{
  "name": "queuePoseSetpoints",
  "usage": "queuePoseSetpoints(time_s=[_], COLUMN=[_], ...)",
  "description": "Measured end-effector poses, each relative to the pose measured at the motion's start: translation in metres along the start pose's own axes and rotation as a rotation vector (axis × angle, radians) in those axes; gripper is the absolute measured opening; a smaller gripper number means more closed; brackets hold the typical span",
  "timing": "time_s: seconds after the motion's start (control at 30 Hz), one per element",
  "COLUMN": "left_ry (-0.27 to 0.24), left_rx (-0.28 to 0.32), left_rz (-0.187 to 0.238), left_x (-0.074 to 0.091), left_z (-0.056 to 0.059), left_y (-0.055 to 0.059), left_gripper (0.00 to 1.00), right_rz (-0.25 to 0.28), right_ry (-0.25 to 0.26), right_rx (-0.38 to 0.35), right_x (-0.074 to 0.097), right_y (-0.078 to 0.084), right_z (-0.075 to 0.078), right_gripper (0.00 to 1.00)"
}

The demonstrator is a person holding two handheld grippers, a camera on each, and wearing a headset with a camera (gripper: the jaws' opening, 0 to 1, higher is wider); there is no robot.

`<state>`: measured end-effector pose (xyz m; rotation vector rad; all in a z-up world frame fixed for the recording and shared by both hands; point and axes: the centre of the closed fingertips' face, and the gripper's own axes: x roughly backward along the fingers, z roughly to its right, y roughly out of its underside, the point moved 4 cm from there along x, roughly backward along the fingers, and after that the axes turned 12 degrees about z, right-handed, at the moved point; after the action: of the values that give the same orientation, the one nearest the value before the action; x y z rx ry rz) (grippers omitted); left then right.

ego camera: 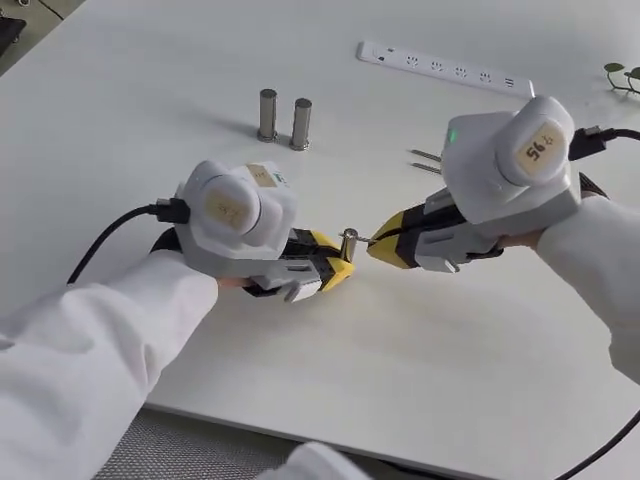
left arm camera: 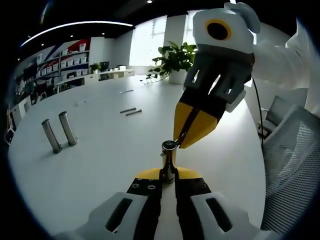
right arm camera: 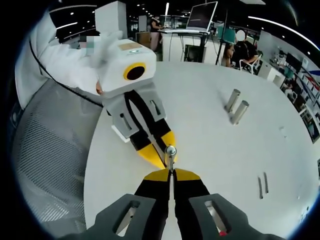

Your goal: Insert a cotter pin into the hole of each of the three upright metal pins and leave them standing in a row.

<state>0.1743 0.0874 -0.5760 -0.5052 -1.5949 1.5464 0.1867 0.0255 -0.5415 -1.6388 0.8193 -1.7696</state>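
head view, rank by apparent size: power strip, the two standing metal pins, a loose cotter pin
1. power strip
2. left standing pin and right standing pin, alike
3. loose cotter pin, smallest

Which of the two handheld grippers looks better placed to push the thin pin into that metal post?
Probably the right. The right gripper is shut on the cotter pin, its tip at the head of the metal pin, which the left gripper clamps upright.

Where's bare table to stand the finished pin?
Free: table left of the standing pins, and between them and the power strip. Crowded: centre, where left gripper holds a pin, right gripper a cotter pin; loose cotter pins beside.
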Motion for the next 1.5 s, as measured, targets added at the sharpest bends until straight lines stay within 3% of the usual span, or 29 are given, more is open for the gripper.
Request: queuePoseSetpoints(time_s=[0.53, 0.67, 0.7, 0.8, 0.97, 1.1, 1.23, 1.37, 1.5], left_ry=[0.01, 0.016, 0.014, 0.015, 0.017, 0.013, 0.011, 0.04, 0.051], left_rx=[-0.057, -0.101, -0.117, -0.113, -0.118, -0.115, -0.098, -0.064, -0.067], left_rz=[-0.024, -0.037, -0.04, -0.041, -0.042, -0.04, -0.031, -0.03, -0.07], left_x=[-0.001, -0.001, -0.002, -0.002, -0.002, -0.003, -0.002, 0.007, 0.022], left_z=[0.001, 0.002, 0.002, 0.002, 0.003, 0.005, 0.005, 0.006, 0.0], left_y=[0.0, -0.001, -0.001, -0.002, -0.002, -0.003, -0.004, -0.012, -0.018], left_gripper=[0.07, 0.07, 0.07, 0.07, 0.07, 0.07, 0.07, 0.13, 0.17], right_rz=[-0.057, -0.072, -0.096, -0.101, -0.094, -0.068, -0.065, -0.032, 0.004], right_ry=[-0.061, -0.078, -0.077, -0.078, -0.085, -0.071, -0.066, -0.065, -0.035], right_rx=[0.065, 0.087, 0.091, 0.106, 0.107, 0.089, 0.079, 0.048, 0.026], right_x=[-0.007, -0.009, -0.008, -0.009, -0.009, -0.01, -0.009, -0.008, -0.007], right_y=[-0.007, -0.009, -0.006, -0.006, -0.006, -0.009, -0.009, -0.012, -0.015], right_z=[0.0, -0.001, 0.0, 0.0, 0.0, 0.001, 0.002, 0.002, 0.005], right_gripper=[0.0, 0.0, 0.0, 0.0, 0.0, 0.15, 0.13, 0.14, 0.14])
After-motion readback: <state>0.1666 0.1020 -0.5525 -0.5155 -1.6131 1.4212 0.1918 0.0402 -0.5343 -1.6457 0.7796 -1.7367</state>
